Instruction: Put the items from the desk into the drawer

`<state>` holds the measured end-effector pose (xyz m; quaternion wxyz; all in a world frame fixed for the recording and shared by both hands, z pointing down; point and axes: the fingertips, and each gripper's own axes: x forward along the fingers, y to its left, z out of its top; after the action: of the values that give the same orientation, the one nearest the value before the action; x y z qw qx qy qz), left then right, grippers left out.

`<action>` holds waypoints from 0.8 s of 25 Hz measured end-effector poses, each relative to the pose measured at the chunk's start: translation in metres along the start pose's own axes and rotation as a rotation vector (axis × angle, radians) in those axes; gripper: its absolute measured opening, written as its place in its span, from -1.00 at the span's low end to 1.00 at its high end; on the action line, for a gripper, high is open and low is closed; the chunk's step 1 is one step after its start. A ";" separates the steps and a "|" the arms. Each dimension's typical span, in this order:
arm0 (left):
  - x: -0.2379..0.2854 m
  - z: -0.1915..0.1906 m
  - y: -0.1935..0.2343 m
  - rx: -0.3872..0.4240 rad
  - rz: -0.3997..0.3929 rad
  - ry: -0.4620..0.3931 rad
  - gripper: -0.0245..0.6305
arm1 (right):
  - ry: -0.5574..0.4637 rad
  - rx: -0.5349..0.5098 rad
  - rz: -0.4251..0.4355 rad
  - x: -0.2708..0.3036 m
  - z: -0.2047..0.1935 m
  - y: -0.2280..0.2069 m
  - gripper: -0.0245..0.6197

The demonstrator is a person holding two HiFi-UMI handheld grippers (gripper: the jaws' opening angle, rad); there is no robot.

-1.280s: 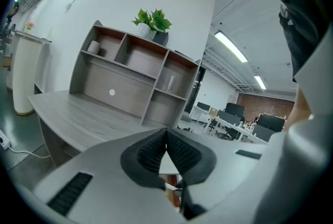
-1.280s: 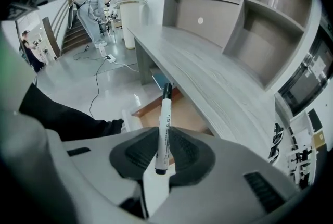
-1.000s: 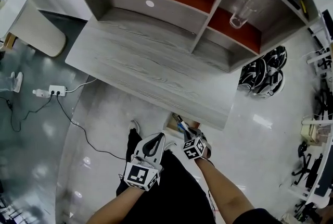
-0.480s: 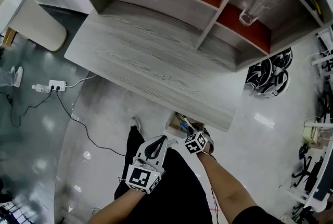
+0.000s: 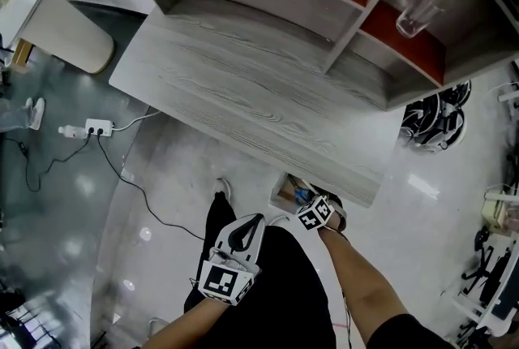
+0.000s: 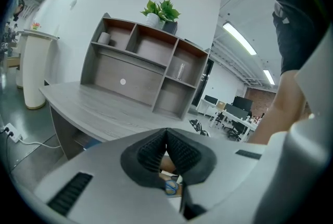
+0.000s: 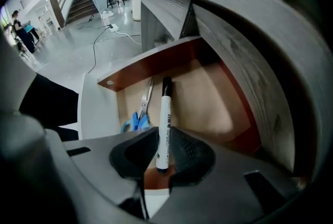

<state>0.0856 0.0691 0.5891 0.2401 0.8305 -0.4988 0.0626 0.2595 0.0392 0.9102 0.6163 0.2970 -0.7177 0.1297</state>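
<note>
Right gripper (image 7: 158, 158) is clamped on the white marker (image 7: 164, 124) over the open drawer (image 7: 208, 103); blue-handled scissors (image 7: 138, 116) lie inside. Left gripper (image 6: 166, 137) is pinched closed, holding nothing.

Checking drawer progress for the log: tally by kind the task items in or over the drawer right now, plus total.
Marker: 1, clamped in the right gripper over the drawer
Scissors: 1, lying in the drawer
Total: 2

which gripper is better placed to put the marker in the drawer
Right. The right gripper has its jaws shut on the marker, over the open drawer. The left gripper is shut, empty, farther back.
</note>
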 end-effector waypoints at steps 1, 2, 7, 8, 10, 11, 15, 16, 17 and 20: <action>0.000 0.000 0.001 -0.003 0.002 0.001 -0.89 | 0.003 -0.002 -0.002 0.002 0.000 -0.001 -0.68; 0.000 0.000 0.002 -0.007 0.006 0.002 -0.89 | 0.006 -0.001 -0.004 0.004 0.001 -0.002 -0.68; 0.000 -0.002 0.002 0.017 0.004 0.003 -0.89 | 0.042 -0.008 -0.027 0.011 -0.001 -0.001 -0.68; 0.000 -0.003 0.002 0.022 0.001 0.007 -0.89 | 0.048 -0.008 -0.025 0.012 -0.001 0.000 -0.68; 0.000 -0.002 0.002 0.027 -0.007 0.007 -0.89 | 0.053 -0.006 -0.017 0.013 -0.002 0.002 -0.67; 0.000 0.000 0.002 0.029 -0.012 0.004 -0.89 | 0.053 -0.005 -0.014 0.013 -0.001 0.003 -0.67; 0.001 0.007 -0.001 0.014 -0.028 -0.003 -0.89 | 0.031 0.008 -0.004 0.007 0.002 0.003 -0.65; 0.001 0.009 0.000 0.021 -0.029 -0.005 -0.89 | 0.024 0.015 -0.001 0.006 0.002 0.004 -0.65; 0.001 0.010 0.002 0.029 -0.029 -0.006 -0.89 | 0.015 0.024 0.003 0.004 0.003 0.004 -0.65; -0.001 0.013 0.006 0.021 -0.027 -0.003 -0.89 | -0.024 0.061 0.024 -0.005 0.007 0.008 -0.65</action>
<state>0.0784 0.0613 0.5794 0.2316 0.8395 -0.4873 0.0635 0.2499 0.0430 0.9058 0.5968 0.3086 -0.7241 0.1555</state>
